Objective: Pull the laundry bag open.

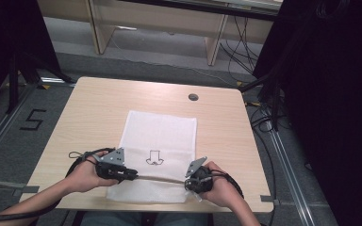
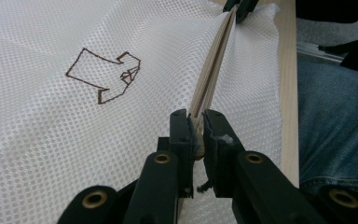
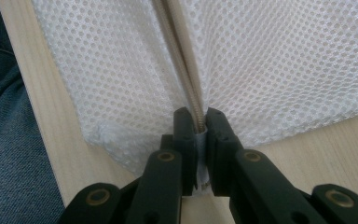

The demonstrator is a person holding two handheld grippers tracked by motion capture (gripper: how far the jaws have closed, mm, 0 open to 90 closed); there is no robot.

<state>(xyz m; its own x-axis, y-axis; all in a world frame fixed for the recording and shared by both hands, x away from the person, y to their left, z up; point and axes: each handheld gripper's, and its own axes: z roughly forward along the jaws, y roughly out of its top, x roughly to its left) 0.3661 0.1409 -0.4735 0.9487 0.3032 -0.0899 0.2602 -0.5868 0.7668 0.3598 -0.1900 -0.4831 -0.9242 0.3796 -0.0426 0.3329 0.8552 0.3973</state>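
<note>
Both grippers sat nearest, at the table's (image 1: pixel 94 101) front edge. We had the white mesh bag (image 1: pixel 162 129) flat on it, zipper strip (image 1: pixel 160 178) pulled taut between them. Left gripper (image 2: pixel 196 122) clamped one end of the strip, right gripper (image 3: pixel 198 122) the other. Our judgement: tension step done, zipper not yet worked. Hands low, level, facing each other.

white mesh laundry bag (image 1: pixel 162 136) flat on the table, near zipper edge (image 1: pixel 162 179) pinched up taut
</note>
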